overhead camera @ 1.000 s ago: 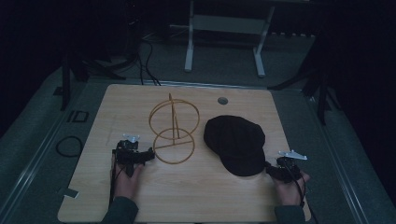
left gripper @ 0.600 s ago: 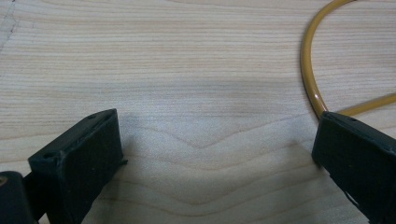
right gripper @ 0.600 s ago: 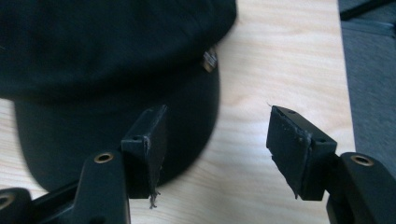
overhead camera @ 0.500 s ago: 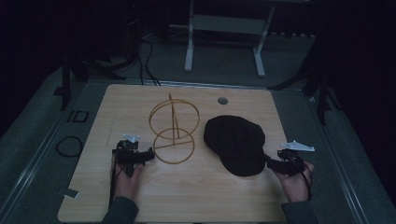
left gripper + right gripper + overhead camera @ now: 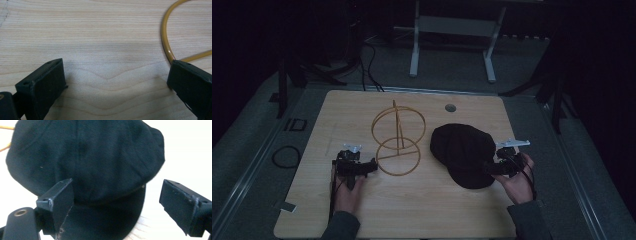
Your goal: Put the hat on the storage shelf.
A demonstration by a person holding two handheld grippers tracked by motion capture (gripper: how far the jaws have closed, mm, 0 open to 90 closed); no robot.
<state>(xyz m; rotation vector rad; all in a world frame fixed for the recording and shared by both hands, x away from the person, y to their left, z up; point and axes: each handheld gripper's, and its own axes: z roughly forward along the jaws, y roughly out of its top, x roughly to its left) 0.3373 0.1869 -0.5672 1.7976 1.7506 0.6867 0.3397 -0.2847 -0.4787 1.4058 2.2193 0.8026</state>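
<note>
At the lower left of the high view a hand holds the left gripper (image 5: pixel 371 166) low over the pale wooden table (image 5: pixel 362 215). In the left gripper view its black jaws stand wide apart with only bare wood grain between them, gripping nothing; the right-hand jaw sits just beside the rim of the yellow wire stand (image 5: pixel 167 47), a flat base ring with an upright ring on a post (image 5: pixel 397 140) at the centre of the high view.

At the lower right, the right gripper (image 5: pixel 490 169) meets the edge of the black cloth flat cap (image 5: pixel 464 152). In the right gripper view its jaws are spread wide, empty, with the cap's brim (image 5: pixel 105 220) lying between them.

Farther back, a small round grommet hole (image 5: pixel 450 107) marks the table.
</note>
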